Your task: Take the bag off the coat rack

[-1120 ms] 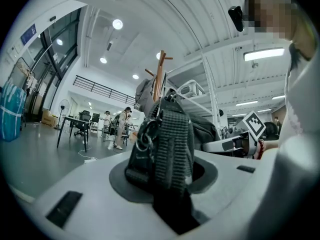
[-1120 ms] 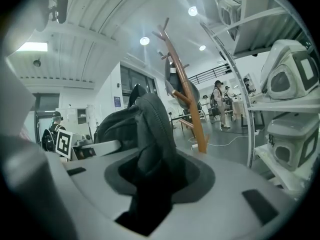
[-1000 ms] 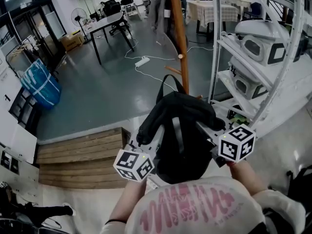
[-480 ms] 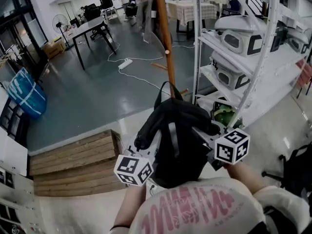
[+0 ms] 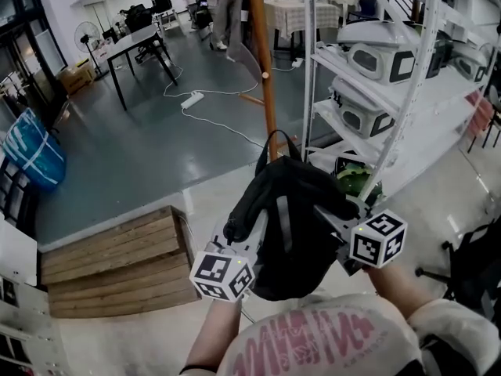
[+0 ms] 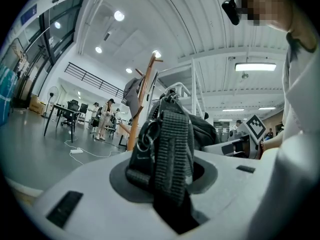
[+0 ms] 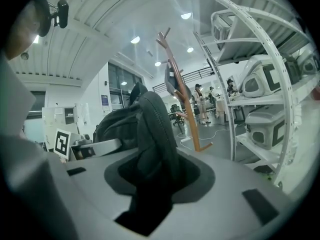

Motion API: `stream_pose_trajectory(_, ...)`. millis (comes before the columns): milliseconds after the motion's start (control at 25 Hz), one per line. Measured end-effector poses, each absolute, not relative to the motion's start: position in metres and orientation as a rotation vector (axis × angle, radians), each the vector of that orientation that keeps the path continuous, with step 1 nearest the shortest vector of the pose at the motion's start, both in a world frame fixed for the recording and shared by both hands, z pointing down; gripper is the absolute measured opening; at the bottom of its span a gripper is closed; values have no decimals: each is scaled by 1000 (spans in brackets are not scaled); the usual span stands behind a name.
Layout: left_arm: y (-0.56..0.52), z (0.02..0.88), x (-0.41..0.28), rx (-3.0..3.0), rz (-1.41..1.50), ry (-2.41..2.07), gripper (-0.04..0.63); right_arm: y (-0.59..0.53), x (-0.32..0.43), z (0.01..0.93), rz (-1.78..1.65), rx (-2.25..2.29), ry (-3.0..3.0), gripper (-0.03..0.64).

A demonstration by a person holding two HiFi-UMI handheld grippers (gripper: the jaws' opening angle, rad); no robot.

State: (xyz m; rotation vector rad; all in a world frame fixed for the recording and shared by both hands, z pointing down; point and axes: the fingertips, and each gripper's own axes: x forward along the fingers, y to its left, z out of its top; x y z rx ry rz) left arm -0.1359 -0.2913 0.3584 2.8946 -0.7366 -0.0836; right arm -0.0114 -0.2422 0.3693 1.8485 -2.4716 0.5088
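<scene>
Holding black bag [image 5: 293, 233] clear of coat rack [image 5: 261, 61], left tongs [image 5: 237, 229] clamped on webbing strap [image 6: 170, 144], right tongs [image 5: 327, 210] clamped on padded strap [image 7: 156, 129]

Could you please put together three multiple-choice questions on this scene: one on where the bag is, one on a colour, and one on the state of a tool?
1. Where is the black bag?
A. hanging on the coat rack
B. held between the two tools, clear of the rack
C. out of sight

2. What colour is the coat rack's pole?
A. white
B. blue
C. brown wood

3. How is the left tool?
A. open and empty
B. shut on a webbing strap of the bag
C. shut on nothing

Answers:
1 B: in the head view the bag hangs in front of the person, gripped by the left tool and the right tool, with the rack standing behind it.
2 C: the pole is brown in every view.
3 B: the left gripper view shows the strap pinched between its jaws.
</scene>
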Motion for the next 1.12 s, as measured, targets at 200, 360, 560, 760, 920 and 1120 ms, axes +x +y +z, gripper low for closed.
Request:
stream_pose_trajectory(200, -288, 366, -131, 2890, -62, -735, 118, -238, -9, 379, 545, 1856, -2465, 141)
stream_pose_trajectory(360, -280, 379, -135, 2872, -45, -755, 118, -231, -13, 392, 568, 1847, -2457, 141)
stream_pose_trajectory(560, -267, 392, -135, 2857, -37, -762, 118, -220, -12, 406, 579, 1831, -2466, 141)
stream_pose_trajectory(760, -254, 406, -137, 2845, -10, -765, 118, -206, -15, 421, 618, 1833, -2464, 141)
stream_pose_trajectory(920, -246, 417, -139, 2819, 8, -775, 118, -201, -15, 432, 642, 1812, -2457, 141)
stream_pose_trajectory(1120, -238, 432, -145, 2777, 26, -795, 118, -197, -20, 447, 670, 1767, -2450, 141)
